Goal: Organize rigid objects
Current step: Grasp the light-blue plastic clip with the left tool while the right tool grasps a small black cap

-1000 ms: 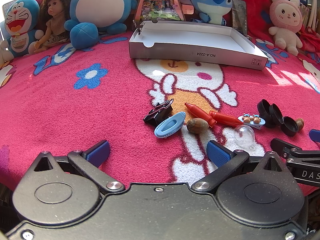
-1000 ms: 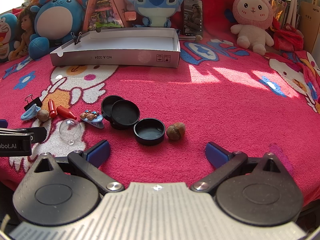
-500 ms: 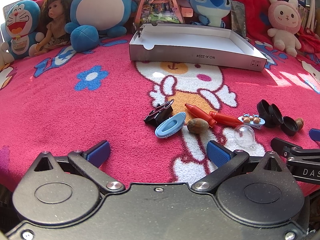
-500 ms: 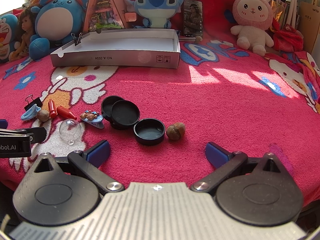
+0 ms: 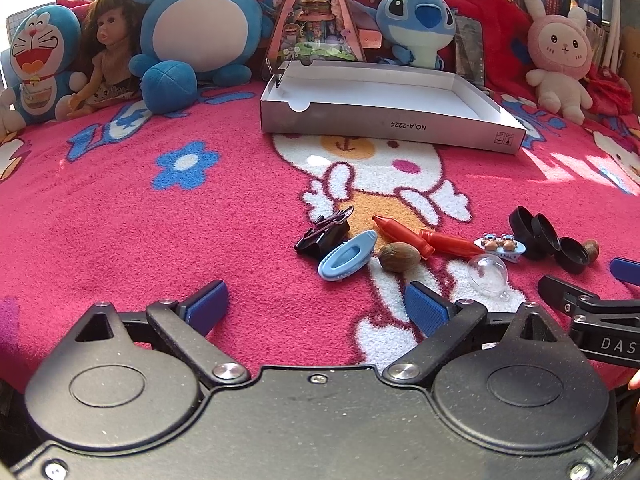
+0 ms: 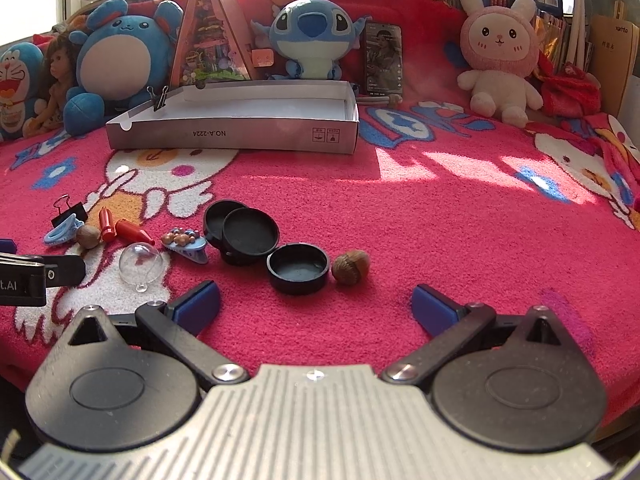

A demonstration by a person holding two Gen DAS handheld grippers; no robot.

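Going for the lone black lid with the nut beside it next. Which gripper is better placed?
Right, probably. The black lid and nut lie just ahead of the right gripper, whose jaws stand open and empty. From the left gripper, empty with jaws closing, the lid sits far off to the side.

Hot-pink blanket (image 5: 120,220) with white cartoon bunnies and blue flowers, white cardboard tray (image 5: 392,120), two red crayons (image 5: 424,236), black round lids (image 6: 252,232), pale-blue clip (image 5: 348,256)
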